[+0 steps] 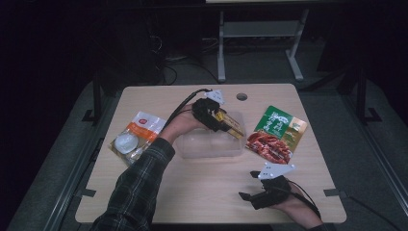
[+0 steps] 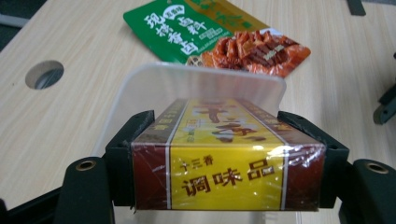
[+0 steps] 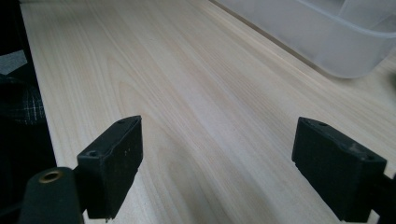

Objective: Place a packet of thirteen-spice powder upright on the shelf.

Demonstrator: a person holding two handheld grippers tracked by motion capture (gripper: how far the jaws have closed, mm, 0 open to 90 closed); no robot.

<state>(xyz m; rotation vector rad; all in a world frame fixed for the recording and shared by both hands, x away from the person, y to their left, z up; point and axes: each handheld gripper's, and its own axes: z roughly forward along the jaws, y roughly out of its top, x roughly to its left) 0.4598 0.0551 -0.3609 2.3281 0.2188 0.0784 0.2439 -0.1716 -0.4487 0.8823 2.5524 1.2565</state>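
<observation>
My left gripper [image 1: 222, 120] is shut on a red and yellow seasoning box [image 2: 224, 161], with a black jaw pressed on each side of it. It holds the box [image 1: 231, 124] over the clear plastic container [image 1: 209, 147] at mid-table; the container's far wall [image 2: 205, 84] rises just beyond the box. Near the front right edge my right gripper [image 1: 246, 185] rests on the table, jaws wide apart with bare wood between them [image 3: 217, 163].
A green and orange food pouch [image 1: 277, 133] lies right of the container, also in the left gripper view [image 2: 210, 32]. An orange and white pouch [image 1: 134, 137] lies at the left. A round cable hole [image 1: 242, 96] sits near the table's far edge.
</observation>
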